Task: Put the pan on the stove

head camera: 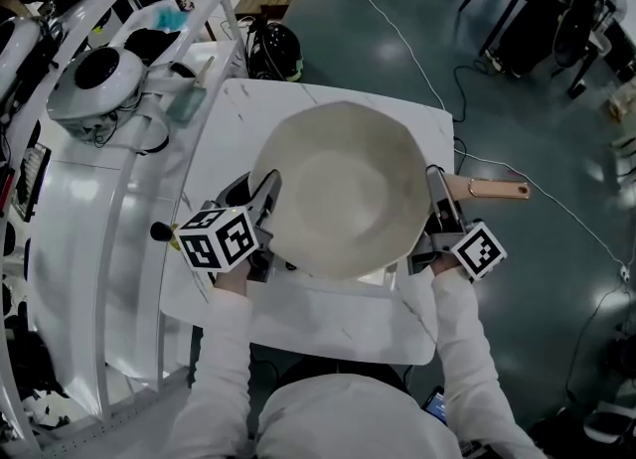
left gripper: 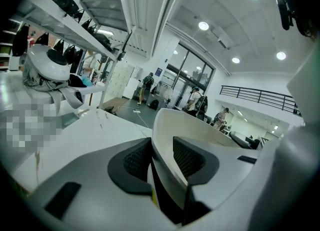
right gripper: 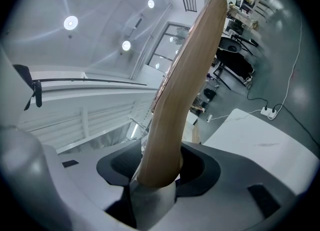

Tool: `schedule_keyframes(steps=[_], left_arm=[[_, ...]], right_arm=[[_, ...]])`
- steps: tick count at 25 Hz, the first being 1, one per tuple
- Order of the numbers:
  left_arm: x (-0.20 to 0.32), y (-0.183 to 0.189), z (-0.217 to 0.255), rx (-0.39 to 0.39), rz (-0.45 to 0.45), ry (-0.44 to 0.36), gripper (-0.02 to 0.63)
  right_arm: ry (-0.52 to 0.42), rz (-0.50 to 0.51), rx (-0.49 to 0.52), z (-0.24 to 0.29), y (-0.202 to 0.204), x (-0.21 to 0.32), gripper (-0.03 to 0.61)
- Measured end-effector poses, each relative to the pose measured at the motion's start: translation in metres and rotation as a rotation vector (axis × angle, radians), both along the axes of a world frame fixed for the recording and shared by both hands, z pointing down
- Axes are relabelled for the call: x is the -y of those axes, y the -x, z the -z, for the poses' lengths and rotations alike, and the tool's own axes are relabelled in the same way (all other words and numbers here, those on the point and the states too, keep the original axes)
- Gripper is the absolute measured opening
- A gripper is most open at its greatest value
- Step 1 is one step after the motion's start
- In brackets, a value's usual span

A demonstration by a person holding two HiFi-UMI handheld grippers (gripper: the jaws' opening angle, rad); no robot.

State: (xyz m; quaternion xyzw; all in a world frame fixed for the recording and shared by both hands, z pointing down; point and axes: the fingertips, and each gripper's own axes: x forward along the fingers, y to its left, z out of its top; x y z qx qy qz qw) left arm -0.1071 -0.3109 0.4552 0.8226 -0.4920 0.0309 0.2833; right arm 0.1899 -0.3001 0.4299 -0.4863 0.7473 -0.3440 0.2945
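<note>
Pan point(head camera: 343, 189) over the middle of the bench point(head camera: 328, 323), bowl upward. Cannot tell whether base rests or hangs clear.

Left gripper point(head camera: 264, 199): jaws clamped on the pan's rim wall toward the near-left corner, one pad inside, one outside. Right gripper point(head camera: 442, 211): jaws closed round the wooden handle point(head camera: 492, 189) near its root, handle reaching past the right edge.

Two-point hold, probably to keep the wide bowl level and stop it pivoting. No stove made out.

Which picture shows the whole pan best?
The head view: the whole pan shows from above. The left gripper view shows only its rim between the jaws; the right gripper view only its wooden handle.
</note>
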Motion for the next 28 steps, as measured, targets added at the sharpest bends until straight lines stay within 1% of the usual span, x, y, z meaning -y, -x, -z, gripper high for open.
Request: schedule_keyframes(steps=[3,20,24,28], left_arm=[[0.000,-0.002,-0.005,0.011,0.002,0.002,0.137],[0.002,-0.010,-0.004,-0.025,0.009,0.027,0.147],[0.002,-0.009,-0.003,-0.018,0.011,0.017,0.147],[0.003,-0.009,-0.002,-0.015,0.017,0.013,0.147]], right_arm=[[-0.001,0.002,0.010,-0.004,-0.002,0.001,0.224],[0.007,0.003,0.104,-0.015,-0.012,0.002,0.227],[0.008,0.013,0.110,-0.014,-0.011,0.002,0.227],[0.026,0.032,0.087,-0.015,-0.010,0.003,0.229]])
